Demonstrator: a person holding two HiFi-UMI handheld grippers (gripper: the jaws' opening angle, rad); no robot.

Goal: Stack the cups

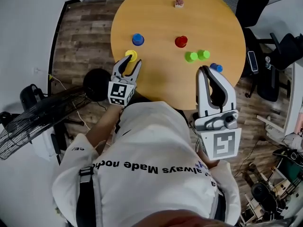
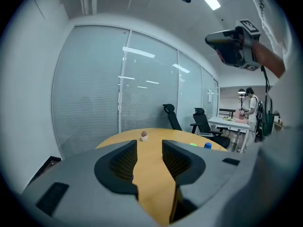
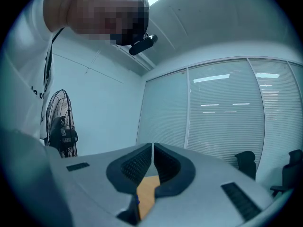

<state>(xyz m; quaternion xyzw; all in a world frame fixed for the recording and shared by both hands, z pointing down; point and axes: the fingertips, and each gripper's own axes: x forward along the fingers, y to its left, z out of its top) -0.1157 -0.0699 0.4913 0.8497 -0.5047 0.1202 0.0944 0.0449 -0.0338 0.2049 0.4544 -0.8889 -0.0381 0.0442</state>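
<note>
1. Office surroundings frame a round wooden table [image 1: 156, 79], with a blind-covered glass wall [image 2: 94, 89] behind it. The person stands at the table's near edge.
2. The left gripper [image 1: 129, 64] has its jaws partly apart. Its own view shows only bare tabletop in the gap.
3. The right gripper [image 1: 207, 71] has its jaws pressed together and is empty.
4. The yellow cup [image 1: 131, 56] sits right at the left gripper's tips, left of the red cup [image 1: 181, 41] and nearer the person.
5. 6 cups are out, and the red cup serves as the landmark for the rest:
   - a blue cup [image 1: 138, 39] lies well to its left;
   - 2 green cups [image 1: 191, 56] touch each other just to its right and nearer the person;
   - a smaller blue cup [image 1: 216, 67] lies beyond the green ones, just beside the right gripper's tip.
6. A small brown object [image 1: 179, 3] stands far beyond the red cup.
7. No cup sits inside another and nothing shows in any of them. Whether their mouths face up is too small to tell.
8. The step in hand looks like the 1st pick-up, of the yellow cup. The next move likely calls for easing the jaws around its wall, closing, lifting, then setting it on another cup.
</note>
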